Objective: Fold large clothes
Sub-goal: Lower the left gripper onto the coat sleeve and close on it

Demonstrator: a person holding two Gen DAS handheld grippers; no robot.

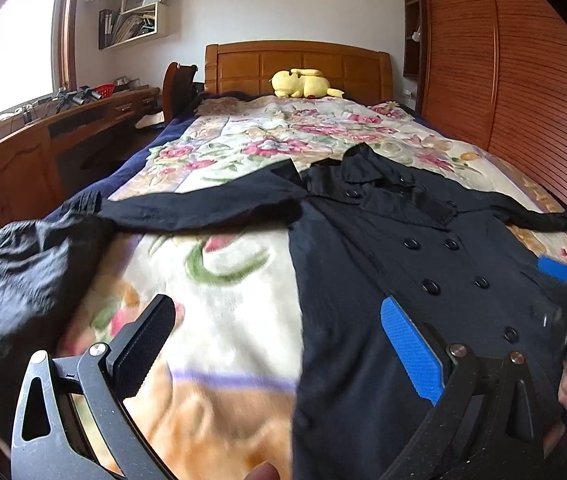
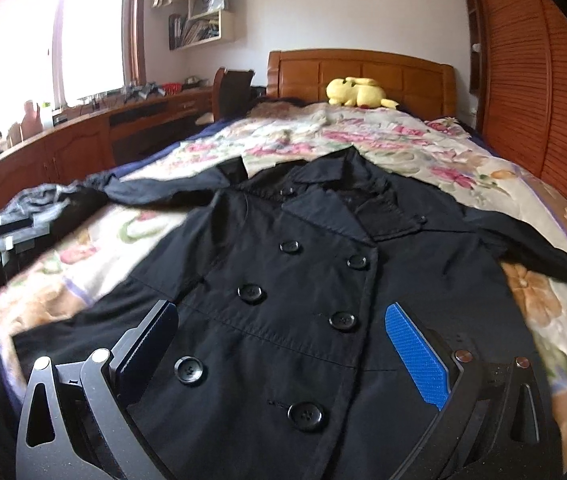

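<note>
Both tools are spread and hold nothing: the left gripper (image 1: 279,344) over the blanket (image 1: 219,320), the right gripper (image 2: 283,348) over the black coat (image 2: 283,280), which lies flat on the bed. A pinch catching only the top layer, or a far sleeve (image 1: 203,210) dragging, could spoil the fold.

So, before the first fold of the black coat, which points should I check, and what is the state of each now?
1. Coat lies front up on the bed: ok.
2. Coat buttoned shut: ok.
3. Both sleeves spread to the sides: ok.
4. Left gripper open and holding nothing: ok.
5. Right gripper open and holding nothing: ok.
6. Hem lying flat: cannot tell, out of view.
</note>
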